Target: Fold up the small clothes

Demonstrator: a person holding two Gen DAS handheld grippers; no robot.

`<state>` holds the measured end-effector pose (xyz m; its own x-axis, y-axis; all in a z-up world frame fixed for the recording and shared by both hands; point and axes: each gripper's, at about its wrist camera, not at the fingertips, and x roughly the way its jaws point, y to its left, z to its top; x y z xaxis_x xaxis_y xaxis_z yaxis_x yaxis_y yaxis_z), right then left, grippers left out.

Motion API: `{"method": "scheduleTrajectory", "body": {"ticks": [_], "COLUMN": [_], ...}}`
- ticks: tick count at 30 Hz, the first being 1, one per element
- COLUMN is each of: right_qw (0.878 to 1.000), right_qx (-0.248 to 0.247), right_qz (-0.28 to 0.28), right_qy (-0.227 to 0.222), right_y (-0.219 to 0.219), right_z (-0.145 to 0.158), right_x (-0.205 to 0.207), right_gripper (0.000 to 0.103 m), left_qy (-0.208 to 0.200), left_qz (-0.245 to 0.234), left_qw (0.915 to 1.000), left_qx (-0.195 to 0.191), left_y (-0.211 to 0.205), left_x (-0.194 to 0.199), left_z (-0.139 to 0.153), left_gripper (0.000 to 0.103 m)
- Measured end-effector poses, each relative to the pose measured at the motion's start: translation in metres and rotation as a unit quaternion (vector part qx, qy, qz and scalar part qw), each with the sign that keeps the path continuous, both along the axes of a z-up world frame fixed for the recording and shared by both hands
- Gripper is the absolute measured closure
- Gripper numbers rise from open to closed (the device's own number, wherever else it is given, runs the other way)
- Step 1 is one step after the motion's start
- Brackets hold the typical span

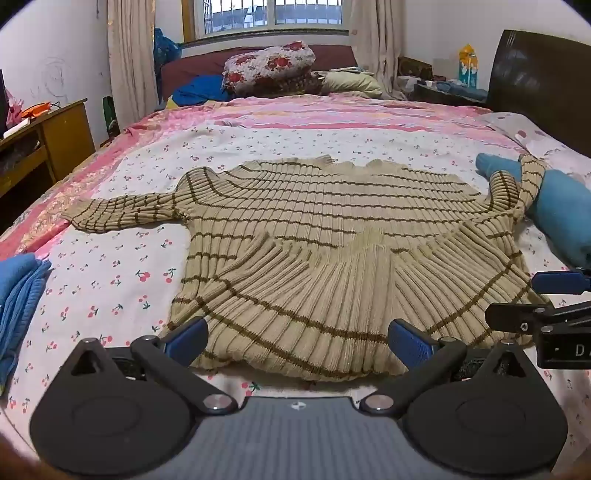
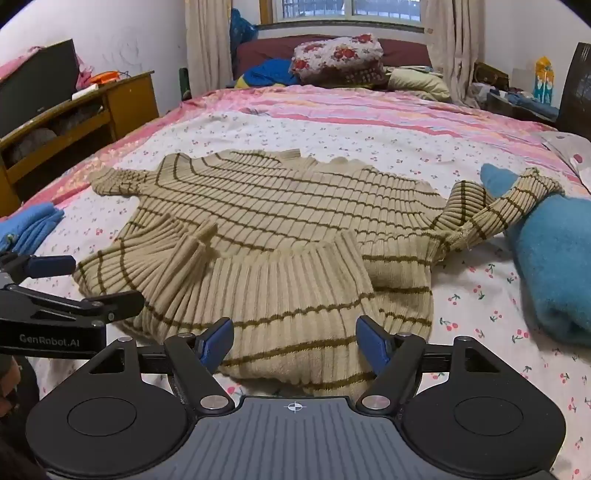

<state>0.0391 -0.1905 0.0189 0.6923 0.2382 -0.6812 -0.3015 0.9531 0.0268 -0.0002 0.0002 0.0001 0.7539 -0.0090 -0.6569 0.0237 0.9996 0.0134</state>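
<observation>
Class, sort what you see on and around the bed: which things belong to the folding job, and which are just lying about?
Job: striped sweater, left claw, right claw.
Lying about: blue towel, blue cloth, flowered pillow, desk.

Home bedroom: bed (image 1: 332,122), curtained window (image 1: 273,16).

The right gripper (image 1: 554,295) enters the left wrist view at 3 o'clock, cut off by the edge; only part of its lettering shows. In the right wrist view the left gripper (image 2: 62,280) is likewise cropped at 9 o'clock. The blue towel (image 2: 554,273) runs out of frame at 3 o'clock, and the sweater's (image 2: 280,236) right sleeve drapes over it, hiding part. The folded-up hem covers the sweater's lower body. Items on the nightstand (image 1: 443,86) at 1 o'clock are too small to identify.
</observation>
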Motion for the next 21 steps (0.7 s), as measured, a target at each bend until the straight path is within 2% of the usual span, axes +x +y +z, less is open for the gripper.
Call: {"method": "scheduleTrajectory", "body": {"ticks": [21], "right_qw": [1.000], "right_qx": [-0.008], "right_qz": [0.008], "right_qy": [0.003], "right_y": [0.016], "right_z": [0.004], "right_x": [-0.030], "right_gripper": [0.029], "left_qy": [0.018], "left_qz": [-0.005], "left_qw": [0.9998], "left_qx": [-0.004], "left_y": [-0.004], "left_x": [-0.024], "left_z": [0.004], "left_gripper": [0.000]}}
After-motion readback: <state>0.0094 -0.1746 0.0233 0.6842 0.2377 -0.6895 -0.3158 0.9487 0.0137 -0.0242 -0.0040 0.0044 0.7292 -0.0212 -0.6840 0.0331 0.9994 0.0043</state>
